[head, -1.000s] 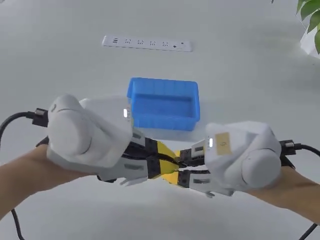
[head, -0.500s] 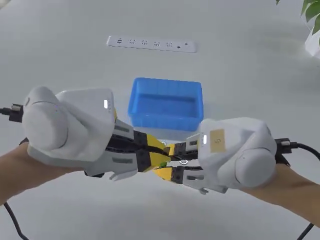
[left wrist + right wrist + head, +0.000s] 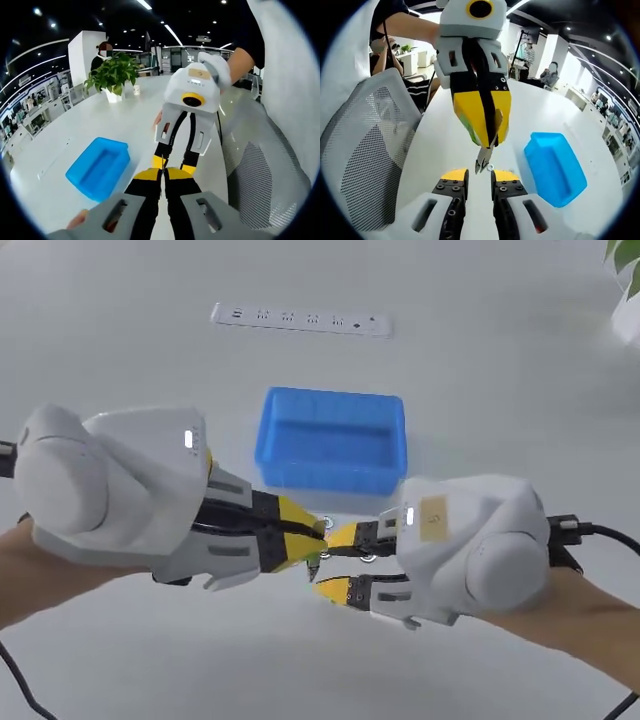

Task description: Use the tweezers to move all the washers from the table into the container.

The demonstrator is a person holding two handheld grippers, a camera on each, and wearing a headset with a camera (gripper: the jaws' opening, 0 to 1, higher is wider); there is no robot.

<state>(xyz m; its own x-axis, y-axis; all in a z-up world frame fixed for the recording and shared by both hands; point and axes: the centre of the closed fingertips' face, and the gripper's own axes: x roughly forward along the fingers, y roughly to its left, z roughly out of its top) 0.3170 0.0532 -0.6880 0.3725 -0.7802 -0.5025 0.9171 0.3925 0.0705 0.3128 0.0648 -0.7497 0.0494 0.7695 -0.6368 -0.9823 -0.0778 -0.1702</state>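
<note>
Landmark: the blue container (image 3: pixel 333 440) on the white worktop (image 3: pixel 480 370); I place everything else against it.
My left gripper (image 3: pixel 163 176): the fingers are pinched together on the tweezers (image 3: pixel 485 156). These stick out past the yellow tips with their points aimed down at the worktop, just in front of the container's near wall.
My right gripper (image 3: pixel 479 176): the fingers are parted with a gap between them and hold nothing. It faces the left gripper tip to tip, also on the container's near side, toward its right corner.
Washers: one small washer (image 3: pixel 490 168) lies flat on the worktop right by the tweezer points, near the container's front wall but outside it. In the head view I make out small rings in the same patch. I cannot tell how many there are, since my grippers cover part of it.
Tweezer points: I cannot tell whether they touch the washer or sit just beside it.
Done so far: I judge nothing, or next to nothing. The part of the container's floor I can see is bare blue.
Left to do: pinch a washer, carry it over the near wall, release it, then repeat for every washer in front of the container.
Step in hand: as I read it, lining the points up on a washer.
</note>
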